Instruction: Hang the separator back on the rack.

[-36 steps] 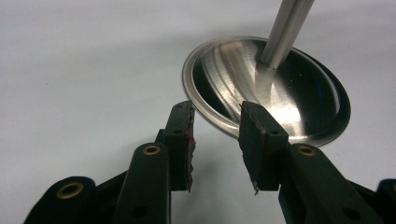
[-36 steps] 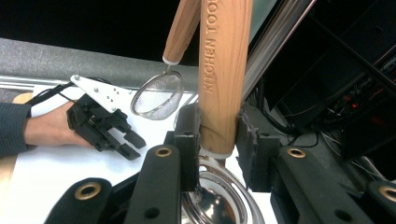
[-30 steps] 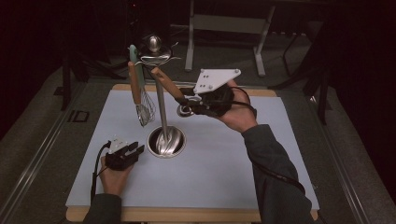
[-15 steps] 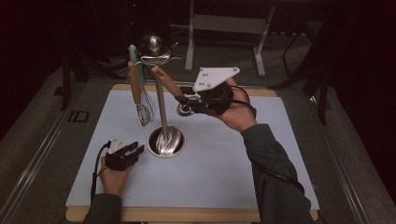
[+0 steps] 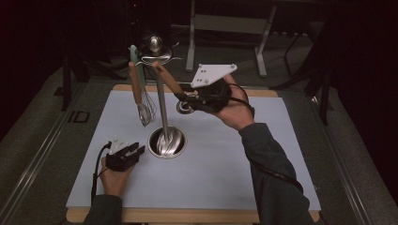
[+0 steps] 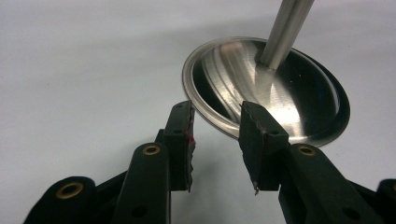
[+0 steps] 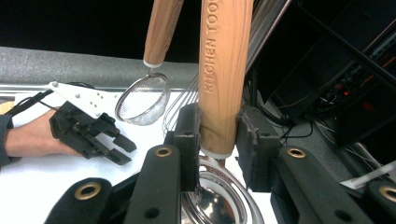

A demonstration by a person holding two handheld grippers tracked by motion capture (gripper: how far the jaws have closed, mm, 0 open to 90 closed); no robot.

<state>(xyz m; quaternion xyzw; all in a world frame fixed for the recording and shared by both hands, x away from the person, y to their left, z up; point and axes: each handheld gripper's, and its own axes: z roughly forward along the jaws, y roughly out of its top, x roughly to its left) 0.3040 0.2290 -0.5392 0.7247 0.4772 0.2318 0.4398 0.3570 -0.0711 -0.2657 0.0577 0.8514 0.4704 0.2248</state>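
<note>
Pinched across its lower end by the right tool: the round, light-brown wooden handle of a kitchen utensil with a shiny steel head. Held up above the pale tabletop, slanting from the tool towards the hooks atop the tall stainless-steel utensil stand, with the steel head hanging just below the pads.

Probably light, but bottom-heavy towards the metal end. Stiff and not fragile. Smooth round wood, so liable to twist or slide between flat pads. Best taken where it is now, low on the wood just above the steel collar, close to the weight; polished metal likely too slippery to grip.

Left tool spread wide and empty, lying low on the tabletop just short of the rim of the stand's dished steel base.

Hanging on the stand close by: a small wire-mesh strainer with a wooden handle, with whisk wires behind it.

Pressed into the held handle, running lengthwise: "KITCHEN TOO", the rest cut off at the top edge. No other writing legible.
</note>
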